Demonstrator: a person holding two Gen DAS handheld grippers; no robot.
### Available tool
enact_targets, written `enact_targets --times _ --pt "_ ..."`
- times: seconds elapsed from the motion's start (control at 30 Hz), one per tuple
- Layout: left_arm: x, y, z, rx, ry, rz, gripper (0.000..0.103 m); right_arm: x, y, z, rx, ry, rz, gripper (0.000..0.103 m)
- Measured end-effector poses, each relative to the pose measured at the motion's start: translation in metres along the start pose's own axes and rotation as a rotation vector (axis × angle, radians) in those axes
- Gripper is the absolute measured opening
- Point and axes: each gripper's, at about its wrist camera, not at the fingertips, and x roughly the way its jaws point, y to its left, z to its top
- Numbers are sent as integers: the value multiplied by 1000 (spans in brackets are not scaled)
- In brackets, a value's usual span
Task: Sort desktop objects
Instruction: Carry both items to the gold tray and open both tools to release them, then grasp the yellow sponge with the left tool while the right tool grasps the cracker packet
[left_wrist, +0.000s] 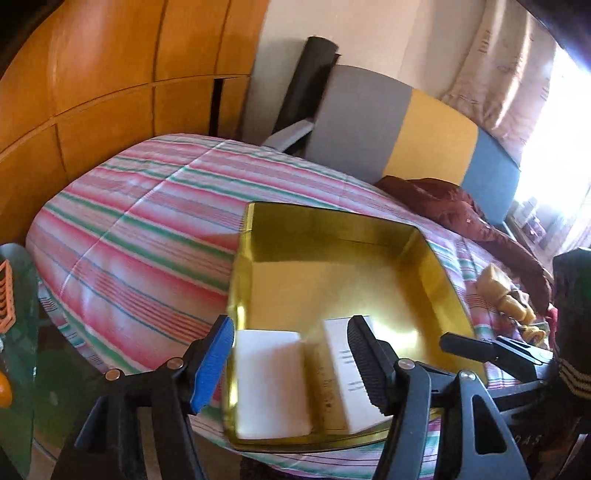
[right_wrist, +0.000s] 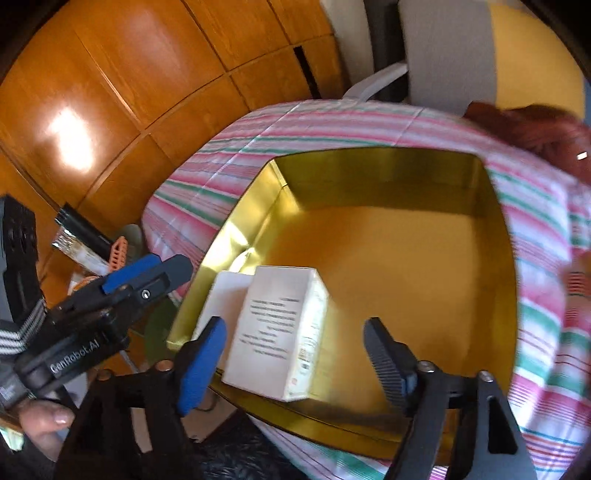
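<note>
Surroundings: a striped bedcover (left_wrist: 140, 221) in pink, green and white lies under the work area; orange wooden cabinet panels (left_wrist: 92, 74) stand behind it; a headboard (left_wrist: 417, 136) in grey, yellow and blue blocks backs the bed, with a dark red garment (left_wrist: 461, 210) crumpled at its foot; tan soft items (left_wrist: 506, 295) lie on the cover at the right edge, too blurred to identify; at the left, off the bed, sits a clutter of a dark packet (right_wrist: 83, 229) and an orange ribbed object (right_wrist: 118, 253); nothing blocks access to the container. Container: a gold tin (right_wrist: 406, 173), lidless and shallow, rests on the cover; in its near left corner stand two white boxes, touching; the plain white box (left_wrist: 271, 380) sits against the tin's left wall; the printed white box (right_wrist: 280, 328) stands just beside it, text side up; the remainder of the tin floor is bare. Hands: the left gripper (left_wrist: 291, 363) points down over the near corner, jaws apart, with both boxes between them and the pads not pressing; the right gripper (right_wrist: 295, 363) points down likewise, jaws wide apart astride the printed box, holding nothing; a thumb (right_wrist: 44, 421) and striped cuff (right_wrist: 22, 332) show at the left gripper's handle.
</note>
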Motion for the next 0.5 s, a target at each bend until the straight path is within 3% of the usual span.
enact_targets --times 0.33,0.5 --pt "1 -40 3 80 28 -103 63 -63 -48 -19 85 -126 -164 90" --pt "-3 -72 4 158 35 -221 63 -93 -88 -38 152 -143 -257 91"
